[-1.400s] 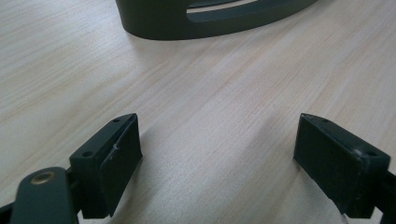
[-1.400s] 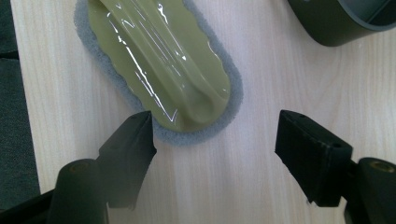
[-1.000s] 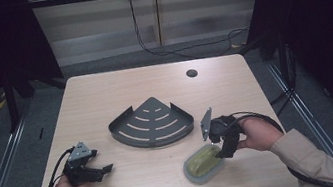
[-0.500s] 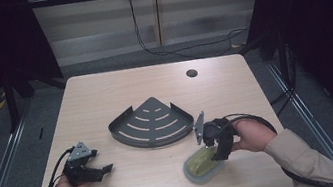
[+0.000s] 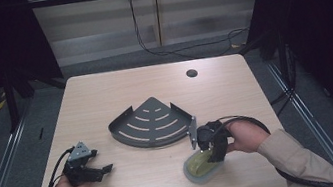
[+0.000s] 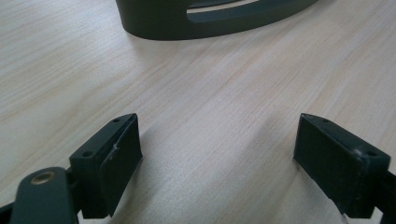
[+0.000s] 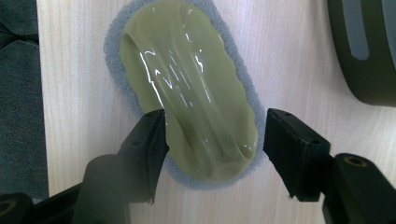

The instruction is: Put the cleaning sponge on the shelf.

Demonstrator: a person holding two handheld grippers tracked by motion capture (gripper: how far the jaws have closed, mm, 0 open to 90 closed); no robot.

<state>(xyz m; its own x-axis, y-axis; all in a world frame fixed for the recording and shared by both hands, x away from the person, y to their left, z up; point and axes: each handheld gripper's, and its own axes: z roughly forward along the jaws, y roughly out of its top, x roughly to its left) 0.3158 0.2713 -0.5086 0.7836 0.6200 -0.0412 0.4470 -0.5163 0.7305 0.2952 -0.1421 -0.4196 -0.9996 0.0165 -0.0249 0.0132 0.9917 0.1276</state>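
Green-topped sponge [image 7: 187, 88] lay near the surface's front edge with the right claw [image 7: 212, 149] wide astride it, left claw [image 6: 219, 163] wide and idle; glossy top risked slipping when pinched.

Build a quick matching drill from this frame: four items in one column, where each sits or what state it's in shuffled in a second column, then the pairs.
Items
1. scrubbing pad
2. corner shelf
3. left gripper
4. round hole

Places or states
A. open over bare wood, near left of the table
B. far side of the tabletop, right of centre
C. between the open jaws of the right gripper, near the table's front edge
D. dark and slotted, mid-table

Pairs: 1-C, 2-D, 3-A, 4-B
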